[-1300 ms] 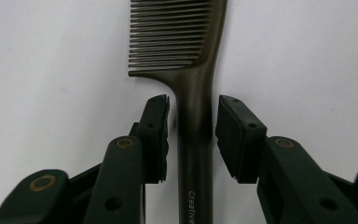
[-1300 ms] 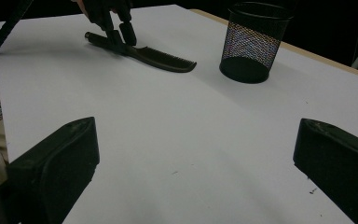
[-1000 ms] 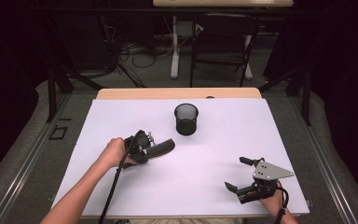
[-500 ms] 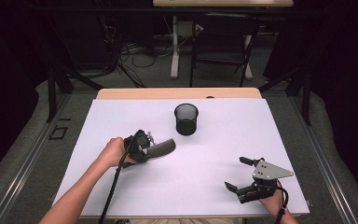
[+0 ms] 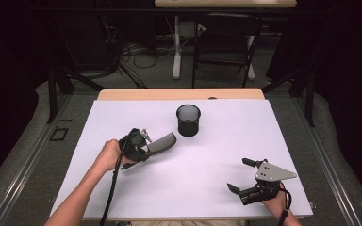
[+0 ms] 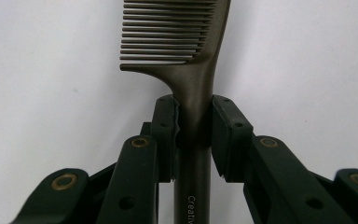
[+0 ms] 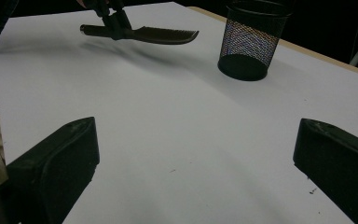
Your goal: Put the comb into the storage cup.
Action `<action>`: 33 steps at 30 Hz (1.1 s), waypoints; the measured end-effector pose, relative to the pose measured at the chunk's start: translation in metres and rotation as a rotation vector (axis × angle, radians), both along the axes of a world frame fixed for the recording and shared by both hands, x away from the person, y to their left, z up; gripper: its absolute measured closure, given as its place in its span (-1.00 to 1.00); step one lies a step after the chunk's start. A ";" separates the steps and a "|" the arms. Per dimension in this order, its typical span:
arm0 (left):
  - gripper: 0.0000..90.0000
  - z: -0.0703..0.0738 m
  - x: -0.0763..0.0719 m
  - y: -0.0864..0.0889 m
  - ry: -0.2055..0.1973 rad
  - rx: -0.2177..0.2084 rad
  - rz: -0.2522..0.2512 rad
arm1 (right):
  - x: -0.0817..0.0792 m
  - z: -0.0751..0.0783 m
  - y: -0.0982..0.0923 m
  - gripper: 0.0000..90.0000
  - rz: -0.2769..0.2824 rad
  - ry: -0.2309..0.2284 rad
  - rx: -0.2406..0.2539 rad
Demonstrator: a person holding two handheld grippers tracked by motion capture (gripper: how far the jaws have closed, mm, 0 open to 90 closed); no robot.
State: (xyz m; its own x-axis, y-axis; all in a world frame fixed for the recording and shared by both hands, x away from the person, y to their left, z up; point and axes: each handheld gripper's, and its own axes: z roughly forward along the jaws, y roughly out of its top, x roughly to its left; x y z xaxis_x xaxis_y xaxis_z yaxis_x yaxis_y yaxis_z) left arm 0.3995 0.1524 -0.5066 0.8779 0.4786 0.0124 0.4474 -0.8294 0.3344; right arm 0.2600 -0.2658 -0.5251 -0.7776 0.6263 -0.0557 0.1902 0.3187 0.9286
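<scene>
A dark comb (image 6: 204,70) is held by its handle in my left gripper (image 6: 195,126), whose pads press on it from both sides. In the high view the comb (image 5: 162,141) points right toward a black mesh cup (image 5: 188,120), and the left gripper (image 5: 143,148) is at left of centre. The comb (image 7: 163,34) hangs a little above the white sheet, casting a shadow, with its teeth end short of the cup (image 7: 251,42). My right gripper (image 5: 238,174) rests near the front right of the table, open with nothing between its jaws (image 7: 196,177).
A white sheet (image 5: 217,155) covers the table, with a strip of wooden edge (image 5: 179,94) at the far side. Beyond the table are dark floor, cables and furniture legs. A cable trails from the left gripper along the forearm.
The left gripper and the comb have shifted only slightly. The right gripper has not moved.
</scene>
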 end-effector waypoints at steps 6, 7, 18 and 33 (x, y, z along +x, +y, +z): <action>0.61 0.000 -0.005 0.005 -0.018 -0.054 0.021 | 0.000 0.000 -0.001 -1.00 -0.001 -0.001 0.000; 0.61 0.000 -0.006 0.006 -0.022 -0.060 0.026 | 0.000 0.000 0.000 -1.00 -0.002 0.005 0.004; 0.61 -0.002 -0.013 0.014 -0.067 -0.161 0.064 | 0.000 0.000 -0.001 -1.00 -0.009 -0.001 0.002; 0.61 0.001 -0.019 0.025 -0.115 -0.283 0.119 | 0.000 0.000 -0.001 -1.00 -0.006 -0.004 0.004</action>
State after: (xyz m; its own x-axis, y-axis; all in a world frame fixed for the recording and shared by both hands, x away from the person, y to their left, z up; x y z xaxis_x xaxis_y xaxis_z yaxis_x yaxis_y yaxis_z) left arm 0.3805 0.1777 -0.5055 0.8163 0.5762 -0.0403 0.4816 -0.6404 0.5983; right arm 0.2597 -0.2670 -0.5248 -0.7737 0.6311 -0.0559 0.1887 0.3137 0.9306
